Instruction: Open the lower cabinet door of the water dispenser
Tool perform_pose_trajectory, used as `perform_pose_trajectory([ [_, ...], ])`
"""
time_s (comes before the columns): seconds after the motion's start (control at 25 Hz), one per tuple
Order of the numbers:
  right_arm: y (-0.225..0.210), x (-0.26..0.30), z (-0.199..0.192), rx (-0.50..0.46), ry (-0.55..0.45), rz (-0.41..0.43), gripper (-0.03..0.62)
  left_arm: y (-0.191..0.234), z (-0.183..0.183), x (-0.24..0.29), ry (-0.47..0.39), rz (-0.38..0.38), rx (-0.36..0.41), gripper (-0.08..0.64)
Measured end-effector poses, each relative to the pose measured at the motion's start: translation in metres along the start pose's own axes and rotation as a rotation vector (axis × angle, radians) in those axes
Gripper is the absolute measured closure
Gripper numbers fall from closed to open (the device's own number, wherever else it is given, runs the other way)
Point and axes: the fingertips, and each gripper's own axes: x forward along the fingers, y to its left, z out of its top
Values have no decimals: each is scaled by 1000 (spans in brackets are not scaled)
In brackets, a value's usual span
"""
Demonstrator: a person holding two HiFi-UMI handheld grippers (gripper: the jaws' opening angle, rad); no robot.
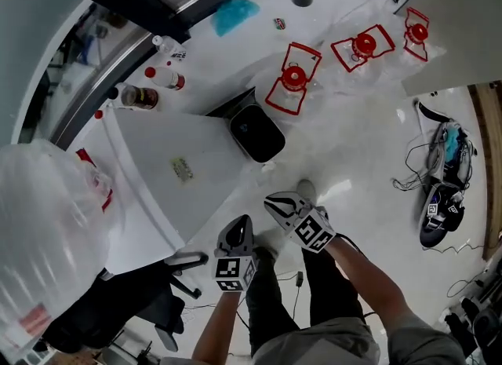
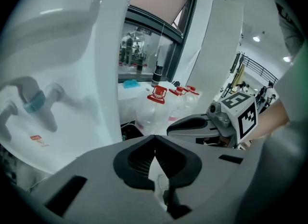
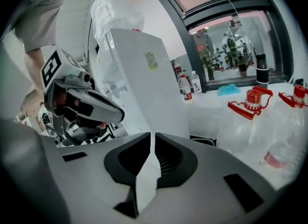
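The white water dispenser (image 1: 184,171) stands at the left, with a plastic-wrapped bottle (image 1: 47,222) on top. Its taps (image 2: 36,103) show in the left gripper view and its tall side (image 3: 139,83) in the right gripper view. I cannot make out the lower cabinet door as a separate panel in any view. My left gripper (image 1: 243,224) and right gripper (image 1: 278,198) hang side by side in front of the dispenser, low over the floor. Both are shut with nothing between the jaws and touch nothing. Each also shows in the other's view: the right gripper (image 2: 192,124), the left gripper (image 3: 94,108).
Three clear water jugs with red caps (image 1: 294,81) (image 1: 363,45) (image 1: 416,32) stand on the floor beyond the grippers. A black box (image 1: 255,132) sits beside the dispenser. Small bottles (image 1: 145,96) line the window ledge. Cables and gear (image 1: 443,198) lie at the right, a chair base (image 1: 169,293) at the left.
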Motion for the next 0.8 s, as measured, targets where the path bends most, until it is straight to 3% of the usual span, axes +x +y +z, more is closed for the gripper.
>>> perform_pose_trajectory([
  [0.4, -28, 38, -39, -53, 27, -3, 577, 21, -30, 51, -19, 34, -62, 551],
  [0.56, -24, 54, -51, -128, 41, 19, 571, 30, -42, 57, -45, 54, -73, 551],
  [0.8, -31, 88, -80, -190, 86, 36, 518, 51, -63, 71, -51, 73, -105, 551],
])
